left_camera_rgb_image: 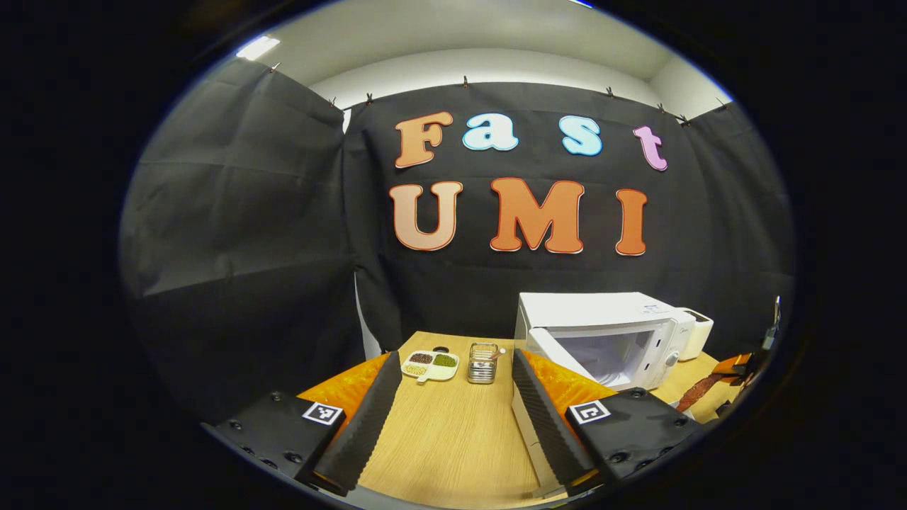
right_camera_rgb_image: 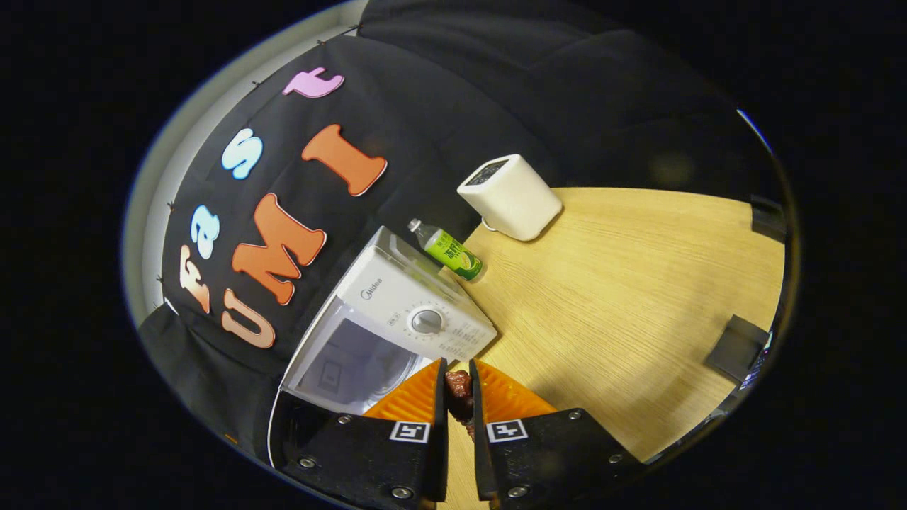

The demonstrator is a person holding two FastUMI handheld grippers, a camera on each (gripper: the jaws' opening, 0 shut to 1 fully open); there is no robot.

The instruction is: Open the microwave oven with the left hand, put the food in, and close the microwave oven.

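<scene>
- While the white boxy microwave oven (left_camera_rgb_image: 609, 336) stands at the back right of the pale wooden table (left_camera_rgb_image: 453, 439), its door (left_camera_rgb_image: 567, 358) looks swung open toward the front in the left gripper view, with the lit white cavity showing, so I judge the opening step done.
- Left gripper (left_camera_rgb_image: 453, 397): black ridged fingers spread wide, nothing between them, hovering over bare tabletop, short of the oven and to its left.
- Right gripper (right_camera_rgb_image: 458, 397): fingers narrow, both pads pressed on a small dark reddish-brown lump of food (right_camera_rgb_image: 459, 393); what food it is I cannot tell.
- That food is off the table, held in front of the oven near its control panel with the round grey dial (right_camera_rgb_image: 426, 321); it is not inside the cavity yet.
- In the right gripper view the glass door panel (right_camera_rgb_image: 354, 368) sits at lower left of the dial; the tilt of this view makes its angle hard to read.
- Bystanders on the table: a white divided dish of beans and grains (left_camera_rgb_image: 430, 365), a small shiny metal basket (left_camera_rgb_image: 482, 363), a green-labelled plastic bottle (right_camera_rgb_image: 448, 249) lying beside the oven, and a white rounded box appliance (right_camera_rgb_image: 510, 196) further along.
- Left to do, by my reading: carry the food into the cavity, release, withdraw, then shut the door with the left gripper.
- Roughly a third along.
</scene>
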